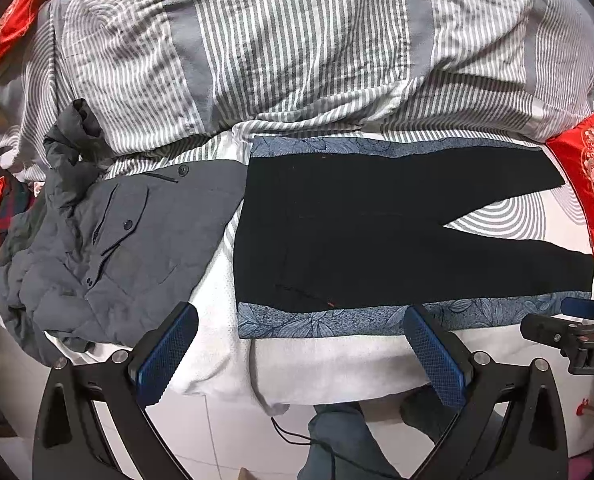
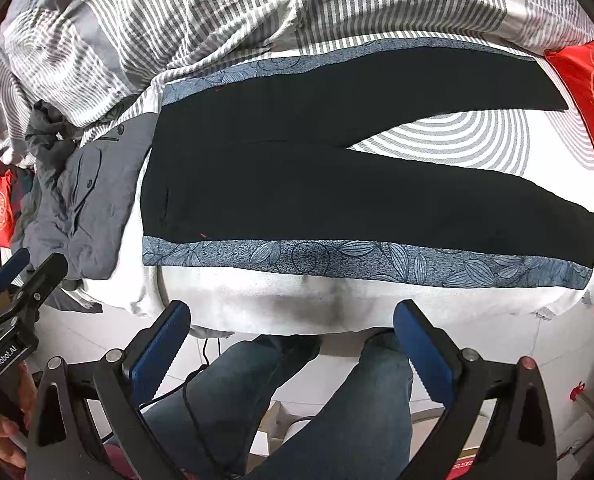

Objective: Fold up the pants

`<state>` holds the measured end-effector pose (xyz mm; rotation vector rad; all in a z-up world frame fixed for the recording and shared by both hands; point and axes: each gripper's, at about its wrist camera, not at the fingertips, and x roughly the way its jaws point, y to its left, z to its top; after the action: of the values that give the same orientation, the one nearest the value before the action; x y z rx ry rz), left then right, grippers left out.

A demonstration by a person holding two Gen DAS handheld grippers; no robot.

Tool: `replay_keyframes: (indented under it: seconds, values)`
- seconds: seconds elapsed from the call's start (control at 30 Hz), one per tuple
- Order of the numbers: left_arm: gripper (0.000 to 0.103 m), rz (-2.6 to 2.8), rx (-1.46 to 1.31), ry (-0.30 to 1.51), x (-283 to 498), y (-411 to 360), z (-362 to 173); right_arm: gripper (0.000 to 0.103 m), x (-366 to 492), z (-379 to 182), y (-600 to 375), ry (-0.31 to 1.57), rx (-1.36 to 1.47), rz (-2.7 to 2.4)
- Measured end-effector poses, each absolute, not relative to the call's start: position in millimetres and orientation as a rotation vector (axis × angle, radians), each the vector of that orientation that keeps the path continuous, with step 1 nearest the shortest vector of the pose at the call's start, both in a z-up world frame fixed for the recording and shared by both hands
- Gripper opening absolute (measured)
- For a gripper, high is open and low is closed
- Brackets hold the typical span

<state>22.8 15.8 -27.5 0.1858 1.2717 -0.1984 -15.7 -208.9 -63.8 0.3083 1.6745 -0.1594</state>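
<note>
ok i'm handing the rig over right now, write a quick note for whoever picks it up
Left claw: open, empty, hovering off the bed's near edge.
Right claw: open, empty, also off the near edge.
Black pants lie flat on the blue floral cloth, waist toward the grey jacket, legs spread in a V toward the red cushion.
Done: pants laid out.
Left: every fold; probably bring one leg onto the other first.
</note>
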Motion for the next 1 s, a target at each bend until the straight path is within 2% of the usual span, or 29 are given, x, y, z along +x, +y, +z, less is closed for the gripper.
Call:
replay_keyframes:
  seconds: [0.2,0.37,0.57,0.77,1.0]
  values:
    - [0.103,-0.201,0.147,1.279,28,22,-33,0.102,-15,-69,-218,1.669,0.385,-0.138]
    - [0.103,-0.167,0.004,1.347,36,45,-56,0.102,-25,-87,-232,1.667,0.558,-0.125]
    - [0.103,-0.116,-0.136,1.459,32,66,-117,0.102,-48,-139,-246,1.691,0.772,-0.131]
    - [0.103,-0.095,-0.242,1.521,23,64,-191,0.102,-76,-210,-268,1.634,1.034,-0.165]
    - [0.103,-0.106,-0.425,1.532,15,61,-249,0.091,-98,-272,-293,1.543,1.157,-0.186]
